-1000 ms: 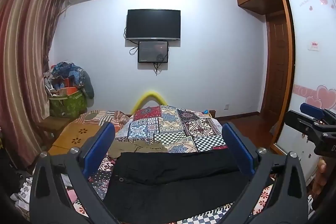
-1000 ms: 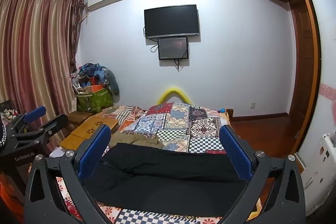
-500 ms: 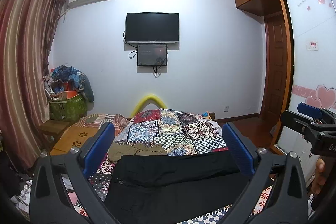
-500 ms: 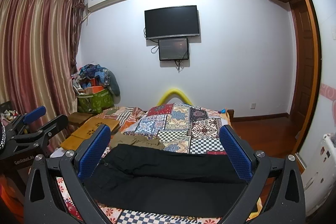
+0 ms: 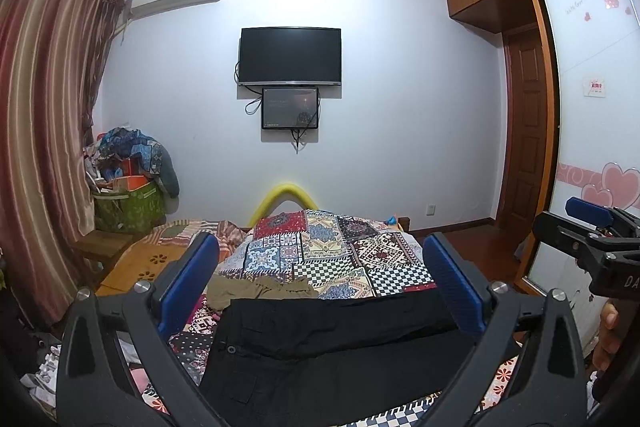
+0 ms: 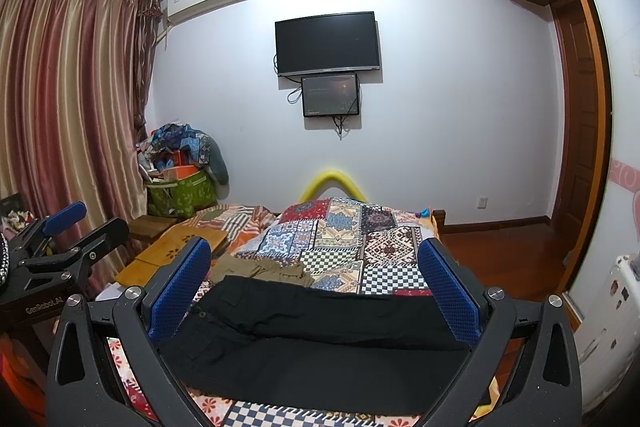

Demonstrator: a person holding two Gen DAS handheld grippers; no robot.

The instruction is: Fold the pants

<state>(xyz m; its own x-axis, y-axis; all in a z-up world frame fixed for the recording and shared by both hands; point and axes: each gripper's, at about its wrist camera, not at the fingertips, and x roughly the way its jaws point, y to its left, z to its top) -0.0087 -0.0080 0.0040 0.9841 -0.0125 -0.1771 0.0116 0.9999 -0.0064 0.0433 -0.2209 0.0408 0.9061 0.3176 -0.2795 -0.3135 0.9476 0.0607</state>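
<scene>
Both cameras tilted slightly lower since earlier frames, pants unchanged; black pants (image 5: 320, 343) lying flat across near end of bed (image 5: 332, 251), on patchwork quilt; olive garment (image 5: 256, 289) just beyond them; left gripper (image 5: 320, 283) jaws spread wide, holding nothing, above pants; right gripper (image 6: 316, 287) likewise spread and empty; television (image 6: 328, 43) on far wall.
</scene>
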